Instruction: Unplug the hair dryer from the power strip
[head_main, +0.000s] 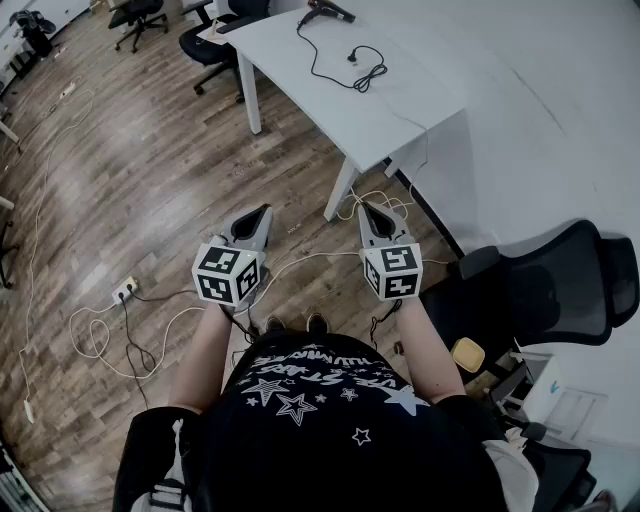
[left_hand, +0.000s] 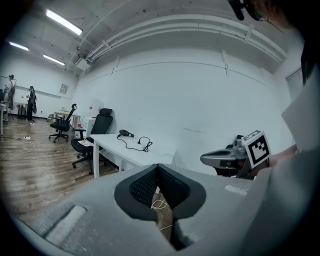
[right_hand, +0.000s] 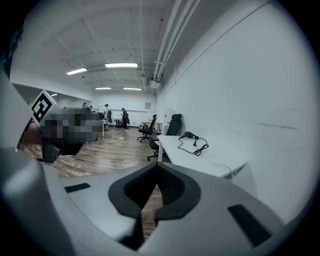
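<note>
A black hair dryer (head_main: 328, 10) lies at the far end of a white table (head_main: 400, 110), well ahead of me. Its black cord (head_main: 340, 68) coils on the tabletop, and the plug (head_main: 351, 57) lies loose there, in no socket. The left gripper view shows the hair dryer (left_hand: 126, 133) and cord (left_hand: 143, 145) far off; the right gripper view shows the same hair dryer (right_hand: 189, 135). A white power strip (head_main: 125, 289) sits on the wood floor at my left. My left gripper (head_main: 263, 212) and right gripper (head_main: 366, 208) are held side by side at waist height, both shut and empty.
White and black cables (head_main: 100, 335) trail over the floor around the power strip and under the table. A black office chair (head_main: 560, 285) stands close at my right, with more chairs (head_main: 205, 45) beyond the table. A white wall (head_main: 560, 120) runs along the table's right side.
</note>
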